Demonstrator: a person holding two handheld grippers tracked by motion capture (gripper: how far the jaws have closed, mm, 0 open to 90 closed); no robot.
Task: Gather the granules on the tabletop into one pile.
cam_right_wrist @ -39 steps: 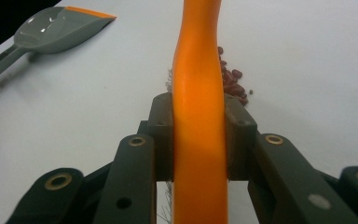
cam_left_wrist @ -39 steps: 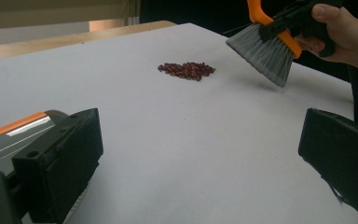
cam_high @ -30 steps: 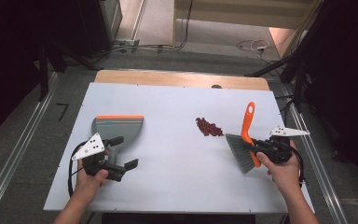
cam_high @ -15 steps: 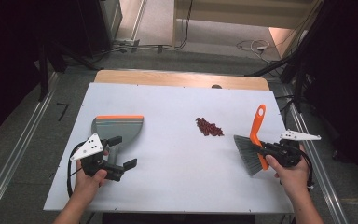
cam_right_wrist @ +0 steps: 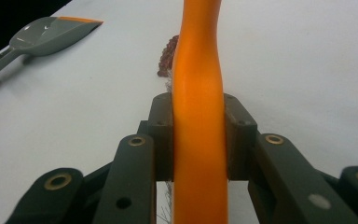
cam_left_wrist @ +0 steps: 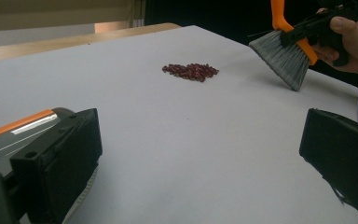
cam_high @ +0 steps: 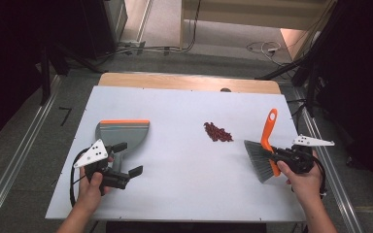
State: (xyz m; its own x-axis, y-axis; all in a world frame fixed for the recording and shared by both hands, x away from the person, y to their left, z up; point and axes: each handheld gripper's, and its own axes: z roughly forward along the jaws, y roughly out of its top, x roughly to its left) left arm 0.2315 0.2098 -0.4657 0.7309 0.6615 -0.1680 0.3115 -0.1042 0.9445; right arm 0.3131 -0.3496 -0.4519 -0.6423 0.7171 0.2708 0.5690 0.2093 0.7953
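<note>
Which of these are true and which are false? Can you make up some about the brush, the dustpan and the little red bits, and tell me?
1. The right gripper is shut on the brush's orange handle. True.
2. The red bits are already in the dustpan. False: they lie in a small pile on the white table, between dustpan and brush.
3. The left gripper has its jaws open. True: they stand wide apart with bare table between them.
4. The brush bristles are pushing into the pile. False: the bristles are apart from it, off to one side.
5. The dustpan has an orange edge. True.
</note>
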